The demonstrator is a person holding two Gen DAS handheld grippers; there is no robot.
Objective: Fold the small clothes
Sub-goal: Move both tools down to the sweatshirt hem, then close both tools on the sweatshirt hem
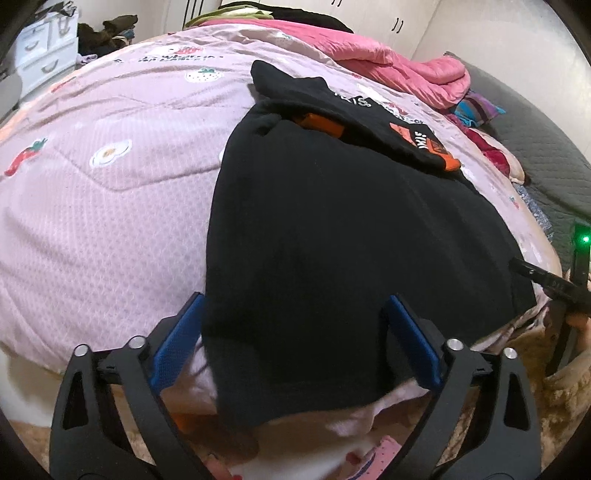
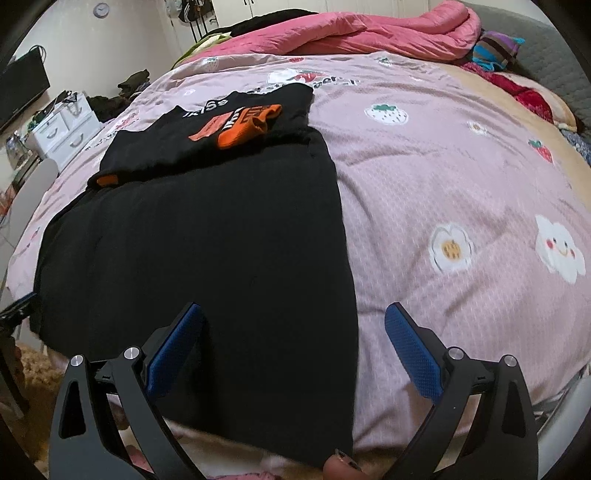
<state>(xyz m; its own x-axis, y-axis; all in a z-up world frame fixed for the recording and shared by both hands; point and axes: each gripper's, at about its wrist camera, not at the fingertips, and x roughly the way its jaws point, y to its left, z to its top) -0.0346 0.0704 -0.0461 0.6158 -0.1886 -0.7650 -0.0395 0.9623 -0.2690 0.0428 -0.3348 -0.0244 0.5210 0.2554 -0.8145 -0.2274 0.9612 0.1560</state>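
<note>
Bed (image 2: 461,192): carried everything; covered by a pale pink quilt, soft and dimpled, printed with strawberries, clouds and flowers. It served as a broad, yielding folding surface.
Duvet (image 2: 369,33): thick pink bedding bunched along the far side, apparently pushed clear of the working area.
Garment (image 2: 207,258): black, matte, knit-like cloth, spread flat as a rough rectangle on the near part of the bed, its near hem hanging slightly over the bed edge. Laid out smooth, probably so the hem corners could be taken for a fold.
Sleeves (image 2: 229,122): the far part of the garment lay doubled onto the body, with orange cuffs, an orange patch and white lettering on top. Judged: sleeves already turned in, lengthways fold not yet done.
Left claw (image 1: 295,339): spread wide, blue textured pads either side of the near left hem corner; cloth lay between the fingers but neither pad pressed on it. Nothing was held.
Right claw (image 2: 293,347): spread wide over the near right hem corner, the garment edge running between the fingers, one pad above black cloth, the other above quilt. Nothing was held.
Placement: one claw per corner, pointing steeply down; judged a set-up for pinching both corners together.
Risk: the soft quilt could get caught in the pinch with the hem.
</note>
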